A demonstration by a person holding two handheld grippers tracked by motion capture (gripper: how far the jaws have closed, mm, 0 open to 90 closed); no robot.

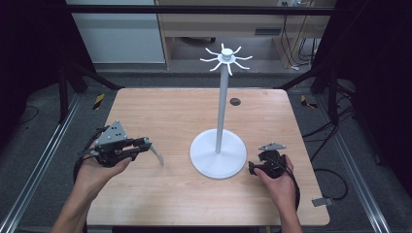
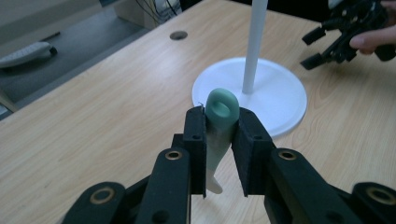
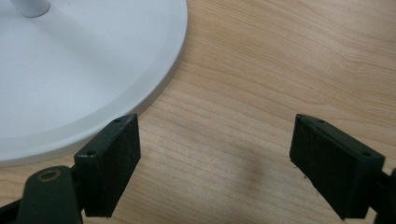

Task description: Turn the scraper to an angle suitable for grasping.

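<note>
Left of the white round-based metal stand (image 1: 218,154), the left gripper (image 1: 145,142) sits clamped on a pale green plastic utensil with a ring-shaped end (image 2: 219,122), ring end up, tip hanging toward the wooden table (image 1: 160,111), held clear of it. Step looks like carry-to-hang: next move calls for lifting high and threading the ring over one of the white hooks on the stand's top (image 1: 226,58). Left forearm comes in low, gripper roughly level toward the stand; right gripper (image 1: 252,167) rests just right of the stand's base, jaws wide apart, nothing between them.
</note>
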